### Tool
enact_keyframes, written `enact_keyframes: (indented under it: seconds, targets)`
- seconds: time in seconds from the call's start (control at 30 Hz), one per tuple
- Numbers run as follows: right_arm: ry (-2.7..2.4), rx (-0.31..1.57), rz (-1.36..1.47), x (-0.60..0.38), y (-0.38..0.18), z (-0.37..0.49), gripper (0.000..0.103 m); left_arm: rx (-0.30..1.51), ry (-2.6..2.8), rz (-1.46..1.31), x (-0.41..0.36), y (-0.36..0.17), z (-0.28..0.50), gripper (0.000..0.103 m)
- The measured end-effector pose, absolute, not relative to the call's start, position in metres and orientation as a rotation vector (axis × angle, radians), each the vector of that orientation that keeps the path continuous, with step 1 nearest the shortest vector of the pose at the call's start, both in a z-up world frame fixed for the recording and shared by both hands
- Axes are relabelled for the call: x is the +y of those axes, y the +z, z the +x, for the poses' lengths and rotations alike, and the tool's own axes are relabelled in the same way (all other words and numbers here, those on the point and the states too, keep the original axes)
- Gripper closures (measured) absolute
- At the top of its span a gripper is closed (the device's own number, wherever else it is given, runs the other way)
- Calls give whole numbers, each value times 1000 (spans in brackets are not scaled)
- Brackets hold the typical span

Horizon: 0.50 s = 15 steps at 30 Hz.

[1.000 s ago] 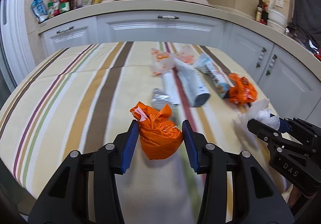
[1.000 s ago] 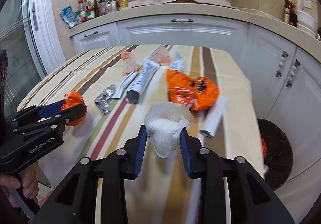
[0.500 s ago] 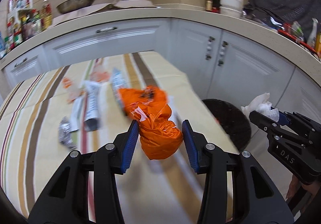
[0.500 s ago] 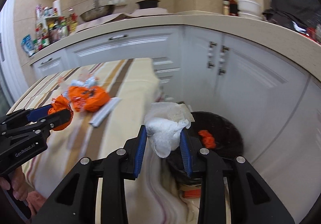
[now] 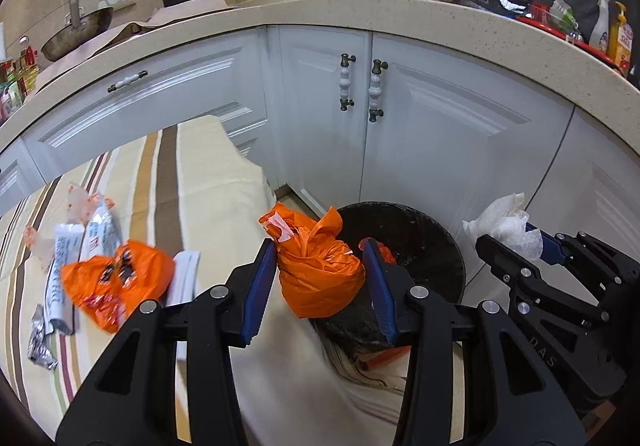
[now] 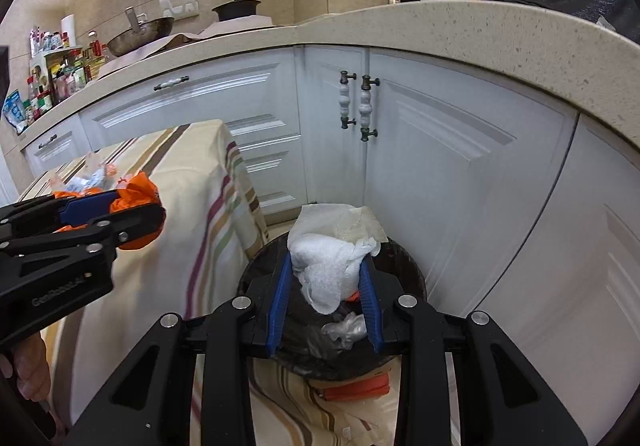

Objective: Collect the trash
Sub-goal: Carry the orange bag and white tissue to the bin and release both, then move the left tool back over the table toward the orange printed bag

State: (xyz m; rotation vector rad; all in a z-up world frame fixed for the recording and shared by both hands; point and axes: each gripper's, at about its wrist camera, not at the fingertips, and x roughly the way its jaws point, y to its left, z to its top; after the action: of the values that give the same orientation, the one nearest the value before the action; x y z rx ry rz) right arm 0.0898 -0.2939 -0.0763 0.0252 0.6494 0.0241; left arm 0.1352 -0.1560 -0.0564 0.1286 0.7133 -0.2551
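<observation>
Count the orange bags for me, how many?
3, maybe more hidden. One orange bag is squeezed in the left gripper, one lies on the table, one peeks from the bin.

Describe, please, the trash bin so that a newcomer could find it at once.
Look at the white corner cabinets, then at the floor beside the striped tablecloth. The bin stands there: round, lined in black, the only open container on the floor.
</observation>
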Motion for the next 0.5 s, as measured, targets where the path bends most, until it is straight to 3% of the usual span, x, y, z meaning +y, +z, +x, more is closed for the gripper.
enact_keyframes:
  seconds: [0.2, 0.27, 0.3, 0.5]
  targets:
    - [17, 644, 39, -312, -84, 115, 67, 736, -247, 150, -186, -62, 165, 59]
    - [5, 643, 47, -319, -87, 125, 54, 744, -242, 166, -195, -65, 175, 40]
    - [-4, 640, 51, -322, -89, 128, 49, 739, -234, 170, -199, -66, 178, 38]
    - [-36, 639, 88, -337, -92, 134, 46, 755, -221, 172, -203, -70, 189, 32]
